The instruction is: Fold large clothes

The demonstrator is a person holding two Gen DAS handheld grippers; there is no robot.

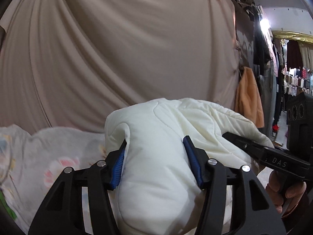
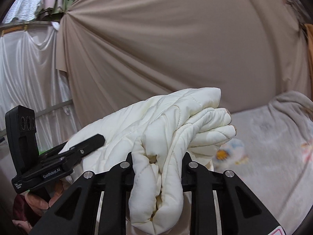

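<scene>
A bulky cream quilted garment (image 1: 156, 156) is hanging lifted between the two tongs, clear of the pale floral sheet (image 1: 49, 156) that is lying below and behind it, with a wide tan cloth (image 1: 117, 49) hanging as the backdrop. In the left wrist view, a thick rounded fold of the garment is filling the space between the left gripper (image 1: 154, 146), bulging past its blue pads (image 1: 118, 166) on both sides and spilling down below the fingers. In the right wrist view, a narrower rolled edge of the same garment (image 2: 166, 137) is passing down through the right gripper (image 2: 158, 156), drooping in a loop beneath the fingers, while the rest is piling up ahead in puffy stitched ridges. The fabric is looking soft, padded and creased, with curved quilting seams running across it. The left gripper is standing about half closed, its pads pressing into the thick fold and holding it. The right gripper is drawn much narrower, pinching the rolled edge firmly. Each gripper is appearing at the side of the other's view, its fingers reaching into the garment, with a hand (image 1: 283, 192) wrapping its handle.
</scene>
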